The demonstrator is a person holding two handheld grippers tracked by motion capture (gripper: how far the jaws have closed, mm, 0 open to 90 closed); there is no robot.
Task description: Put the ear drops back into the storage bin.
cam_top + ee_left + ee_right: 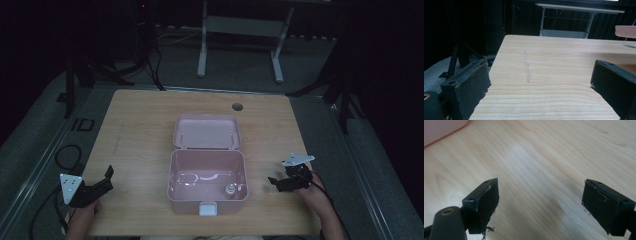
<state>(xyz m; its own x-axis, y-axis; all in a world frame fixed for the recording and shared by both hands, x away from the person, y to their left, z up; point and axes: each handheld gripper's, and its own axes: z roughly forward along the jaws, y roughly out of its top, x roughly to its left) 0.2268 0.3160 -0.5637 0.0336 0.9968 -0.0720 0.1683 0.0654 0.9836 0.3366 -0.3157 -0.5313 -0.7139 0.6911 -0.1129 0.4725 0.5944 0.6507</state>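
A pink plastic box point(207, 192) stands open in the middle of the wooden table point(140, 130), its lid point(206, 132) laid back behind it. A small pale bottle-like object point(230, 190) sits inside at the front right. A white latch point(207, 209) is on the box's front. My left gripper point(106, 179) rests at the table's front left, open, with bare wood between its fingers point(469, 87). To the right of the box my right gripper point(274, 182) is open over bare wood, its fingers point(485, 202) wide apart; the box's corner point(441, 128) shows at the upper left.
A round cable hole point(237, 106) sits near the table's far edge. Beyond the table stands a white desk frame point(240, 30) on a grey floor. Black cables point(67, 155) lie off the table's left side. A faint scuff mark point(527, 67) runs along the wood.
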